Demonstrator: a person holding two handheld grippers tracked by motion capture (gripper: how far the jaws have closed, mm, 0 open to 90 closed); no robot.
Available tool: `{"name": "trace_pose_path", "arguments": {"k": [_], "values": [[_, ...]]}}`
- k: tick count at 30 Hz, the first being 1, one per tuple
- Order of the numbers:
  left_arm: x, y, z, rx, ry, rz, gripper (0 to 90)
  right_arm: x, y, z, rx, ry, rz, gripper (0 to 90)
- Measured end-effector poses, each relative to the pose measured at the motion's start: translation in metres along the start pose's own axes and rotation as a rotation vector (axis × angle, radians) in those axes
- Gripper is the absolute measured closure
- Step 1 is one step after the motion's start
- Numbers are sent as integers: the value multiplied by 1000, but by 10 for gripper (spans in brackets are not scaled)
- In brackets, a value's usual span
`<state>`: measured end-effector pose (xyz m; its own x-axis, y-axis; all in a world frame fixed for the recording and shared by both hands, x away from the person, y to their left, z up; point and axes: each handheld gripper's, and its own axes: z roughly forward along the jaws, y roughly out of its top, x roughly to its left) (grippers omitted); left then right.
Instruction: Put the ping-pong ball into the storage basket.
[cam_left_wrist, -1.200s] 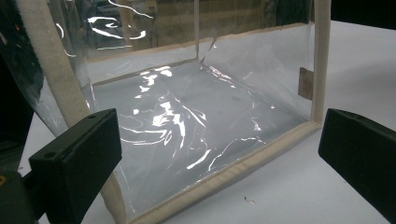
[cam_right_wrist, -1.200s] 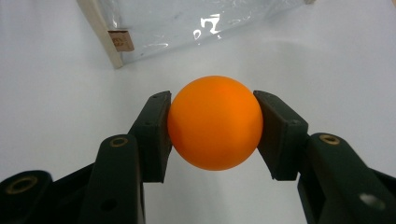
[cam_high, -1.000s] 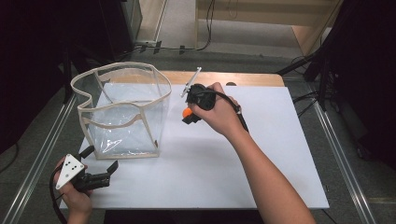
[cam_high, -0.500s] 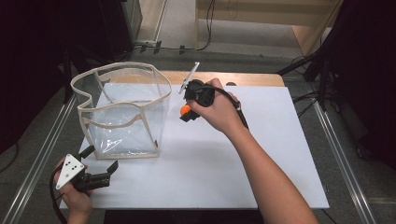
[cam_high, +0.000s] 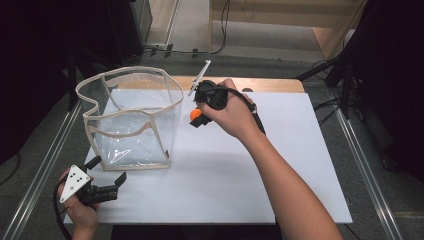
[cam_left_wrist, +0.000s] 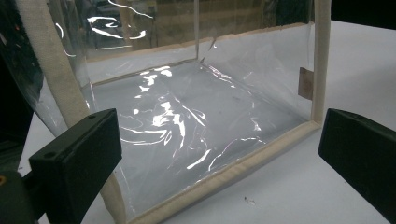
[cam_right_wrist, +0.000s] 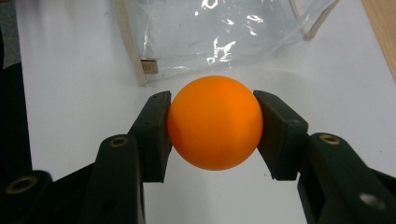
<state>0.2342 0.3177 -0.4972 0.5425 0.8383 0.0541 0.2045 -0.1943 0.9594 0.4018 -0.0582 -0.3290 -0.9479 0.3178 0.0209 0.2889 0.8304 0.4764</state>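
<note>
An orange ball (cam_right_wrist: 215, 122) is clamped between the two black jaws of my right gripper (cam_right_wrist: 212, 133). In the high view that gripper (cam_high: 196, 120) is held above the white table, just right of a clear plastic bag with cloth trim (cam_high: 131, 117), and the ball (cam_high: 195, 114) shows at its tip. The bag (cam_left_wrist: 187, 116) stands upright with its mouth open. My left gripper (cam_high: 106, 172) rests near the table's front left corner, open, its jaws pointing at the bag's near lower edge with nothing between them.
The white table top (cam_high: 280, 165) stretches right and forward of the bag. A wooden strip (cam_high: 270, 85) runs along the far edge. Metal rails (cam_high: 45, 165) flank the table, and cables lie on the floor behind.
The right gripper with the orange ball has lifted and drifted slightly toward the bag's top. The left gripper has stayed in place.
</note>
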Motion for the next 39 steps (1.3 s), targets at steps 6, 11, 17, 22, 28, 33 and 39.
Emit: {"name": "trace_pose_path", "arguments": {"k": [6,11,17,22,28,33,39], "values": [[0,0,0,0,0,0,0,1,4,-4,-5,2,6,476],[0,0,0,1,0,1,0,1,8,-9,-1,3,3,476],[0,0,0,1,1,1,0,1,13,-14,-7,2,-9,476],[0,0,0,0,0,1,0,2,19,-17,-12,-1,-22,476],[0,0,0,1,-1,1,0,2,25,-20,-19,3,-25,476],[0,0,0,0,-2,2,0,2,29,-22,-22,3,-31,476],[0,0,0,1,-2,1,0,1,33,-24,-25,3,-32,476]]}}
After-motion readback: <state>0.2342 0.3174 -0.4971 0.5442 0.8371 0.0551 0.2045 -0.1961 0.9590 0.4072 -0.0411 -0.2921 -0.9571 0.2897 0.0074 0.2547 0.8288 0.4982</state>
